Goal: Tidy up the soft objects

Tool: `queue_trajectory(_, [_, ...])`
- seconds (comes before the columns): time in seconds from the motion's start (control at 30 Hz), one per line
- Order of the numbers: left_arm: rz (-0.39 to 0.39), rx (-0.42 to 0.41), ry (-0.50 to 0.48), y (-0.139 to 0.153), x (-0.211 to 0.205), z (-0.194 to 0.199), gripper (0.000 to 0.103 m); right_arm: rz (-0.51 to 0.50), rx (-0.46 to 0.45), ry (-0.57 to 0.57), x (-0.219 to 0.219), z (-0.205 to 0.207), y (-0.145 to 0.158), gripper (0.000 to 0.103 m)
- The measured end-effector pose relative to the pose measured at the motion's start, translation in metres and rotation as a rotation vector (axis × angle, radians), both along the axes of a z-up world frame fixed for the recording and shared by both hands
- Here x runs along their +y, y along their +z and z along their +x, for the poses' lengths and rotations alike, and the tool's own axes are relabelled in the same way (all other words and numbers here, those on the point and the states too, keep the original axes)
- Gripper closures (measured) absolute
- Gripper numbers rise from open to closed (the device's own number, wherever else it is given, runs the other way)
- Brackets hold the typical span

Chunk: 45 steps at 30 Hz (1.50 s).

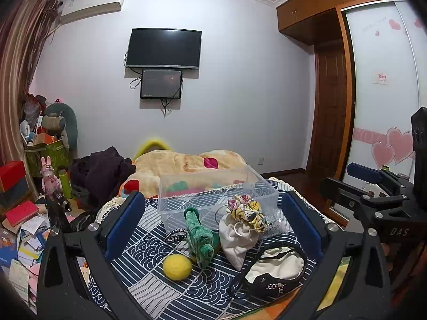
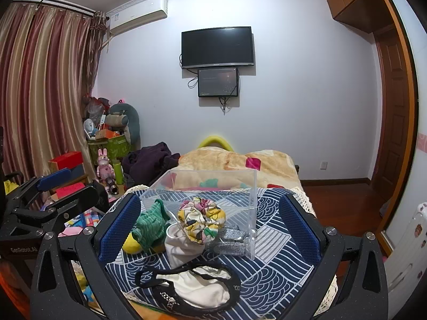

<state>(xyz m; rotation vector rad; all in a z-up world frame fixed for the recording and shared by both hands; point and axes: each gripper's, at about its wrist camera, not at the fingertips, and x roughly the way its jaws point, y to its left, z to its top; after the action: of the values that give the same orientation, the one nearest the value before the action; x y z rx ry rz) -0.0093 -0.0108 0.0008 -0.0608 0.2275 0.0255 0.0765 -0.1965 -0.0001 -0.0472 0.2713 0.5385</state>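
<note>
A clear plastic box (image 1: 213, 194) (image 2: 208, 186) stands on a blue patterned cloth (image 1: 160, 288) (image 2: 280, 266). In front of it lie a green knitted toy (image 1: 200, 234) (image 2: 150, 226), a yellow felt ball (image 1: 177, 267) (image 2: 130, 244), a floral scrunchie (image 1: 245, 208) (image 2: 201, 220) on a white pouch (image 1: 237, 242) (image 2: 181, 245), a black-and-white braided band (image 1: 174, 235), a grey glittery item (image 2: 229, 240), and a white bag with black strap (image 1: 275, 266) (image 2: 197, 285). My left gripper (image 1: 213, 229) and right gripper (image 2: 210, 226) are open and empty, held above the near objects.
A bed with a beige blanket (image 1: 186, 162) (image 2: 240, 165) lies behind the cloth. Dark clothes (image 1: 104, 170), a pink bunny figure (image 1: 49, 178), a green bottle (image 1: 65, 184), boxes and papers crowd the left. A wardrobe (image 1: 387, 93) and door (image 2: 395, 112) stand on the right.
</note>
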Motion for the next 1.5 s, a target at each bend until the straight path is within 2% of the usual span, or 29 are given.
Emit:
queue_trajectory(0.8, [-0.007,0.023,-0.017,-0.002,0.002,0.003,0.000,-0.009,0.015,0.007,0.006,-0.006,-0.002,0.000])
queue_trajectory(1.0, [-0.020,0.085,-0.029,-0.016,0.006,0.012,0.000,-0.038,0.072,0.008,0.005,0.003,-0.016,0.000])
queue_trajectory(1.23, [-0.012,0.189,0.016,-0.053,0.017,0.028,0.001,-0.087,0.190,0.002,0.000,0.021,-0.047,0.000])
queue_trajectory(1.33, [-0.053,0.273,0.024,-0.073,0.030,0.039,0.016,-0.126,0.270,0.005,0.002,0.031,-0.066,0.000])
queue_trajectory(1.5, [-0.128,0.390,0.067,-0.102,0.051,0.060,0.026,-0.158,0.376,0.024,0.004,0.044,-0.092,0.000])
